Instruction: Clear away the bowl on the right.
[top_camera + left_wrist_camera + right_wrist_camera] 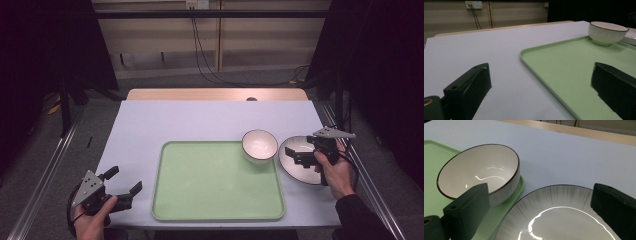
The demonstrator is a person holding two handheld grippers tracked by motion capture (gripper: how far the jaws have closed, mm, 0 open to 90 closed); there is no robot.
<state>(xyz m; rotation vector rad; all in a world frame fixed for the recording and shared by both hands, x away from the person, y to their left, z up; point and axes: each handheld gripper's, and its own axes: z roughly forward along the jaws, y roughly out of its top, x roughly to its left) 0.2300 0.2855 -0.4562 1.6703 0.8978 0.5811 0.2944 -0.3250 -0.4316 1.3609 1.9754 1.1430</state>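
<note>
1. Right tool (303,156), seen from the high view, hangs over the round glossy grey-rimmed ceramic plate (295,167) near the tabletop's right edge, its jaws spread and gripping nothing. The hand (336,172) holds it low and tilted toward the plate, which I take as lining up for a grasp of the rim. The left tool (125,186) sits at the tabletop's near left corner, jaws likewise apart and empty, well apart from the crockery, probably parked out of the way. The flat pale-green plastic tray (210,185) lies at the middle of the near edge, with the white ribbed ceramic bowl with a dark rim (259,145) at its far right corner.

2. From the left gripper view, both black jaws stand wide with bare pale tabletop (486,45) and the tray's near rim (529,60) between them; the bowl (607,33) stands far off, toward the tray's far end.

3. From the right gripper view, the plate (559,217) lies directly between and under the parted jaws, just beside the tray's edge (520,186). The bowl (479,172) rests partly on that tray corner, tipped a little toward the camera. Whether plate and tray touch, I cannot tell.
</note>
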